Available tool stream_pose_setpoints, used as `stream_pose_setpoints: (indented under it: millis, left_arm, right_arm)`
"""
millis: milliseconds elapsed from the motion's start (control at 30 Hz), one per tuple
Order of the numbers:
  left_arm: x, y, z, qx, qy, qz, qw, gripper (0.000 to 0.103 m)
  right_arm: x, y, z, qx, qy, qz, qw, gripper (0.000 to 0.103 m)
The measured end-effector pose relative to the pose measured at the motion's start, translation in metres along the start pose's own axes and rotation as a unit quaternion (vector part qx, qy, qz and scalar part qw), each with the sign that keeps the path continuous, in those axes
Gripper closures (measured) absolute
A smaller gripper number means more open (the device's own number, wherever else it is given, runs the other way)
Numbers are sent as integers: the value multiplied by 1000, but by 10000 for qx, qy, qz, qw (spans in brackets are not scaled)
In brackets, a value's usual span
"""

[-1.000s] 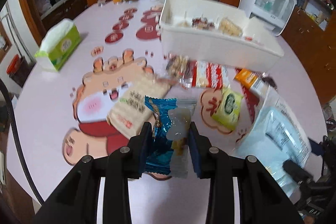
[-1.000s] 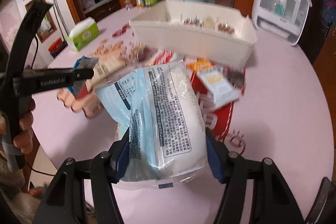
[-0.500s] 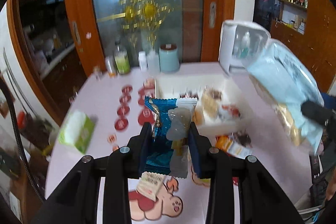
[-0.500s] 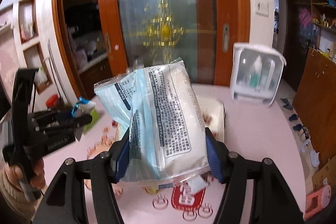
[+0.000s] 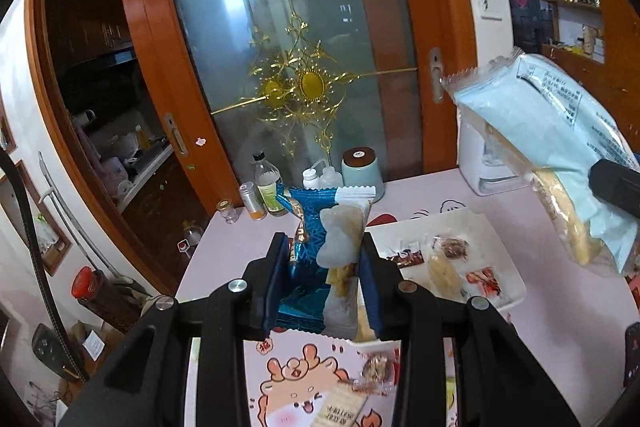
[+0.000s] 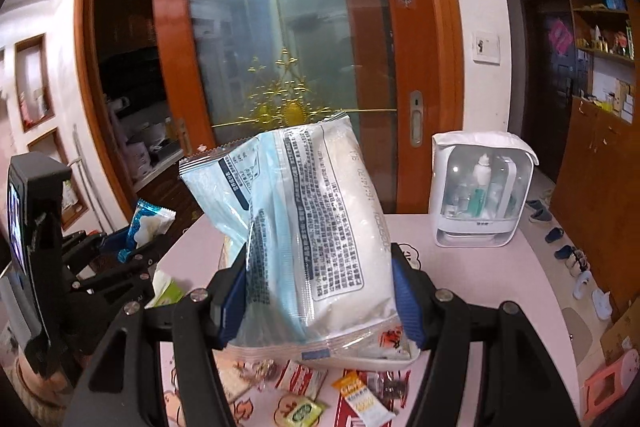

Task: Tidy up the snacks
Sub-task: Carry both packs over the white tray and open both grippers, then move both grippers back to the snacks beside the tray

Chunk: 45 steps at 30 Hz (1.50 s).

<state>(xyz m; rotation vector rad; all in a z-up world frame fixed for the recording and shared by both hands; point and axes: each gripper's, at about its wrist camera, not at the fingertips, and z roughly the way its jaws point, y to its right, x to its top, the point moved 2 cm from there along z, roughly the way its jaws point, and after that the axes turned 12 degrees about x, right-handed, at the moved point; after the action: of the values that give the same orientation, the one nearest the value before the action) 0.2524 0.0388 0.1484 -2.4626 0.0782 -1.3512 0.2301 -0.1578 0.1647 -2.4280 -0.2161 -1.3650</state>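
Note:
My left gripper (image 5: 324, 279) is shut on a blue and white snack packet (image 5: 320, 247) and holds it high above the pink table. It also shows at the left of the right wrist view (image 6: 148, 223). My right gripper (image 6: 320, 291) is shut on a large pale blue snack bag (image 6: 312, 227), also held high; the bag shows at the right of the left wrist view (image 5: 560, 155). The white bin (image 5: 508, 291) lies below both, with several small snacks inside. Loose snacks (image 6: 360, 399) lie on the table in front of it.
A white cosmetics case (image 6: 480, 195) stands at the table's far right. Bottles and a pale green jar (image 5: 360, 171) stand at the far edge by the glass door. A green tissue pack (image 6: 168, 291) lies at the left. A cartoon mat (image 5: 304, 387) covers the near table.
Both grippers have risen well above the table with their packets and now tilt more level; the door fills the views. The bin now lies below them.

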Motion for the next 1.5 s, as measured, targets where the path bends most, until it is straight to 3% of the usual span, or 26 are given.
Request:
stream_pose_setpoints:
  millis: [200, 567, 800, 1100, 1133, 1167, 1200, 1233, 1267, 1500]
  left_arm:
    - [7, 41, 63, -102, -442, 96, 9989, 70]
    - [-17, 121, 161, -307, -1081, 271, 9933, 70]
    - [-38, 139, 192, -317, -1381, 382, 9892, 70]
    - [-47, 137, 214, -318, -1628, 351, 9855, 69]
    - [-48, 137, 216, -360, -1668, 361, 9847, 62]
    - [-49, 137, 216, -429, -1722, 383, 9834, 46]
    - [-51, 137, 217, -405, -1757, 408, 9828, 40]
    - [-52, 137, 218, -384, -1769, 431, 9825, 24]
    - [-54, 137, 218, -406, -1749, 453, 9827, 20]
    - [-60, 128, 215, -591, -1930, 384, 9787, 20]
  right_arm:
    - [1, 39, 53, -27, -200, 519, 9984, 39]
    - [-24, 99, 132, -23, -601, 1177, 9912, 39]
    - [-45, 121, 170, -9, -914, 1392, 9860, 39]
    - [-57, 112, 209, 314, -1249, 1452, 9810, 33]
    - [-58, 110, 214, 346, -1298, 1429, 9806, 33]
    - [-59, 109, 217, 324, -1315, 1400, 9808, 32]
    - [-60, 108, 220, 210, -1326, 1373, 9814, 30]
    - [-60, 108, 222, 144, -1330, 1365, 9816, 30]
    - [-61, 107, 223, 154, -1349, 1378, 9811, 29]
    - [-60, 106, 214, 384, -1335, 1529, 9784, 27]
